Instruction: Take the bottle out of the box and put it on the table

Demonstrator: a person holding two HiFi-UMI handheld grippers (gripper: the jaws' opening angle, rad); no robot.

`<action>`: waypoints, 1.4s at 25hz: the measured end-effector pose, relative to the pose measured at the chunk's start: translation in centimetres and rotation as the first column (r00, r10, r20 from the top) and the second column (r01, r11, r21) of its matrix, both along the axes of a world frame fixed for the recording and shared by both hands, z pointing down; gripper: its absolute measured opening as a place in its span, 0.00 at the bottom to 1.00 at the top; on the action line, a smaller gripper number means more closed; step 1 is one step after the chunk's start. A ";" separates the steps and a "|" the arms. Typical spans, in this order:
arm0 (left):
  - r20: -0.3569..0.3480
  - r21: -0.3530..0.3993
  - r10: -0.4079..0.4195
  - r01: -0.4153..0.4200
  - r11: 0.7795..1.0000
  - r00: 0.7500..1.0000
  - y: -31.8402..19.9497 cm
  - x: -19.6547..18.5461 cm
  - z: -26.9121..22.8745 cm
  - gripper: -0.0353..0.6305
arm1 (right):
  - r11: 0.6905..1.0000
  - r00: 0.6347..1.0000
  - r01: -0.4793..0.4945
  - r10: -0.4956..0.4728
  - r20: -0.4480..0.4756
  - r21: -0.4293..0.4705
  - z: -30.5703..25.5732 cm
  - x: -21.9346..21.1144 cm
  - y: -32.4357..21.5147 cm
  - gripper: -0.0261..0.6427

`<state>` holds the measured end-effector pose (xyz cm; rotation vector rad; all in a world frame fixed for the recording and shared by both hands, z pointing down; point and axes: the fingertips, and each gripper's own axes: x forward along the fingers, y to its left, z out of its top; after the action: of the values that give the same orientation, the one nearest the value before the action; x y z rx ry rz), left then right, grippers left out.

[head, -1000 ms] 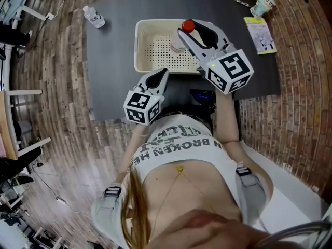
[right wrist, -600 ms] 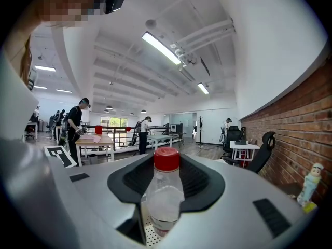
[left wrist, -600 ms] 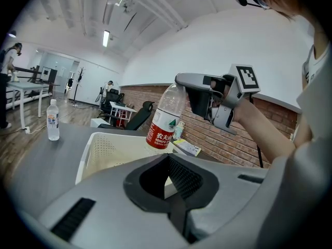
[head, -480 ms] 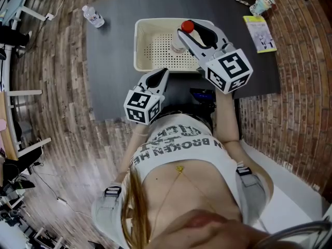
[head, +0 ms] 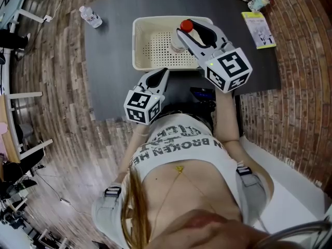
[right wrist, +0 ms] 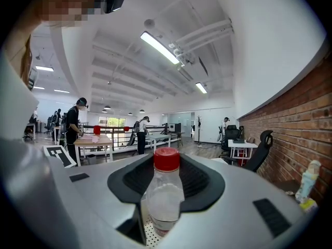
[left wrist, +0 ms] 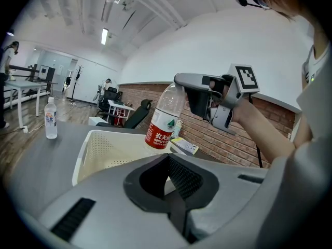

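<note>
A clear plastic bottle [head: 179, 41] with a red cap and red label hangs upright over the cream perforated basket [head: 136, 40] on the dark table [head: 111, 61]. My right gripper [head: 189, 30] is shut on the bottle near its neck. In the right gripper view the bottle [right wrist: 165, 196] stands between the jaws, cap up. From the left gripper view the bottle [left wrist: 163, 122] shows lifted above the basket [left wrist: 96, 152], held by the right gripper [left wrist: 181, 82]. My left gripper [head: 163, 73] rests near the table's front edge, jaws together and empty [left wrist: 171, 183].
A second small water bottle [head: 91, 16] stands at the table's far left corner [left wrist: 50, 119]. A yellow-green booklet [head: 258, 29] and a small cup-like item [head: 259, 0] lie at the far right. A black device [head: 202, 95] sits at the front edge.
The head view has drifted slightly; both grippers and the held bottle have kept their places.
</note>
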<state>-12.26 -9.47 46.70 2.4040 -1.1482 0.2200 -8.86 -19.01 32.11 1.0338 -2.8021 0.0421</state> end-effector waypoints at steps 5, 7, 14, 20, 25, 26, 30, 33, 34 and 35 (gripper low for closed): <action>0.002 0.000 0.015 -0.015 1.000 1.000 0.2 0.3 0.0 0.06 | 1.000 1.000 -0.018 0.018 0.004 -0.002 0.4 0.4 0.1 0.27; 0.001 -0.003 0.016 -0.016 1.000 1.000 0.2 0.3 0.1 0.06 | 1.000 1.000 -0.027 0.027 0.003 -0.007 0.7 0.8 0.1 0.27; -0.016 -0.014 0.001 -0.001 1.000 1.000 0.0 0.7 0.4 0.06 | 0.996 0.996 -0.086 0.086 0.005 -0.007 0.7 3.8 -0.3 0.27; -0.016 -0.020 0.016 -0.017 1.000 1.000 0.4 1.2 0.8 0.06 | 0.979 0.979 -0.202 0.202 -0.005 0.014 0.1 8.8 -0.7 0.27; -0.022 -0.017 0.015 -0.016 1.000 1.000 0.1 1.0 0.6 0.06 | 0.951 0.951 -0.308 0.308 -0.015 0.026 -0.2 13.0 -1.0 0.27; -0.022 -0.016 0.014 -0.015 1.000 1.000 0.0 0.9 0.5 0.06 | 0.945 0.945 -0.327 0.327 -0.017 0.025 -0.2 13.8 -1.0 0.27; -0.022 -0.022 0.015 -0.015 1.000 1.000 -0.1 0.7 0.8 0.06 | 0.918 0.918 -0.396 0.396 -0.025 0.017 0.3 16.7 -1.2 0.27; -0.025 -0.027 0.016 -0.016 1.000 1.000 -0.2 0.7 0.9 0.06 | 0.898 0.897 -0.440 0.441 -0.031 0.014 0.5 18.6 -1.2 0.27; -0.025 -0.028 0.016 -0.017 0.999 1.000 -0.2 0.7 1.0 0.06 | 0.891 0.891 -0.453 0.454 -0.033 0.014 0.6 19.1 -1.3 0.27; -0.025 -0.029 0.017 -0.018 0.999 1.000 -0.3 0.7 1.0 0.06 | 0.885 0.884 -0.466 0.466 -0.034 0.014 0.7 19.7 -1.3 0.27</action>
<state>-11.58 -9.74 47.70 2.3859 -1.1061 0.2108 10.80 -20.27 32.78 1.6665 -2.4526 0.0700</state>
